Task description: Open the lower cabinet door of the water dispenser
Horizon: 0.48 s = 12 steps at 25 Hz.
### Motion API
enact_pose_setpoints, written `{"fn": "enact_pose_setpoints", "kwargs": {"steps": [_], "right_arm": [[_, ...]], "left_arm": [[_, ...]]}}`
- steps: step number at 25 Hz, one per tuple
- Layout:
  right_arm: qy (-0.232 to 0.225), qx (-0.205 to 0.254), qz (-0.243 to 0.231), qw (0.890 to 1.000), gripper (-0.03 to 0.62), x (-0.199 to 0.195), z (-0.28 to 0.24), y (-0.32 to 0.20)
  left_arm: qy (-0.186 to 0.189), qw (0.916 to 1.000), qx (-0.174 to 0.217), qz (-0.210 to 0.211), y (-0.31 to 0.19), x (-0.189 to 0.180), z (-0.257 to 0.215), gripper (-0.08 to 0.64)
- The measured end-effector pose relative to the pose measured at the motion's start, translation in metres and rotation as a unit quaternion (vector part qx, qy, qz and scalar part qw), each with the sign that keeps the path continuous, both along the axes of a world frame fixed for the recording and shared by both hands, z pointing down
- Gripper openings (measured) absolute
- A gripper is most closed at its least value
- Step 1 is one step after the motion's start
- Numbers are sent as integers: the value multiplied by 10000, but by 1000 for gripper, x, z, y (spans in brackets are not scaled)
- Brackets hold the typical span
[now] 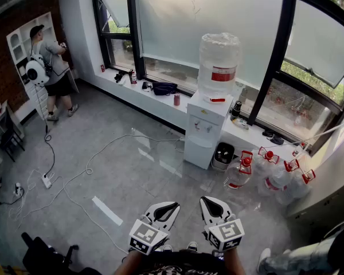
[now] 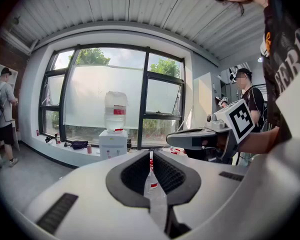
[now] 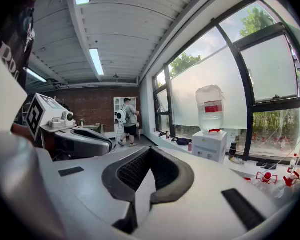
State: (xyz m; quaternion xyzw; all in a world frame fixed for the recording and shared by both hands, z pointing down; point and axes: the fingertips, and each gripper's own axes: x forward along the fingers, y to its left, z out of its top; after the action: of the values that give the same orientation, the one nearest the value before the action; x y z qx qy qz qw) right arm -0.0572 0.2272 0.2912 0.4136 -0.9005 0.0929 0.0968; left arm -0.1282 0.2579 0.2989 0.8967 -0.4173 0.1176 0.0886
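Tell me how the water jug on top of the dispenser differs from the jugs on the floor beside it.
The mounted jug stands neck down on top of the white dispenser; the floor jugs sit on the floor beside it, red tops up. The mounted jug is alone; the floor jugs form a cluster of several. Both are clear plastic with red labels.

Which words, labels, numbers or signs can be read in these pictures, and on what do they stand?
None can be read whole.
On the water bottle, the red label: too small to read.
On the person's shirt: large letters, cut off, unreadable.
On the marker cube: black squares only, no letters.
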Motion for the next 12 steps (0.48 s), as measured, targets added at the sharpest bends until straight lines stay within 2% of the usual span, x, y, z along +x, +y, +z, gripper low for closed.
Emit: {"fn": "enact_pose_setpoints", "kwargs": {"steps": [12], "right_arm": [[-22,16,-152,9999,14,54,2,11]], "left_arm": [[-75,9999,-43,-93,-2,55,6,20]]}}
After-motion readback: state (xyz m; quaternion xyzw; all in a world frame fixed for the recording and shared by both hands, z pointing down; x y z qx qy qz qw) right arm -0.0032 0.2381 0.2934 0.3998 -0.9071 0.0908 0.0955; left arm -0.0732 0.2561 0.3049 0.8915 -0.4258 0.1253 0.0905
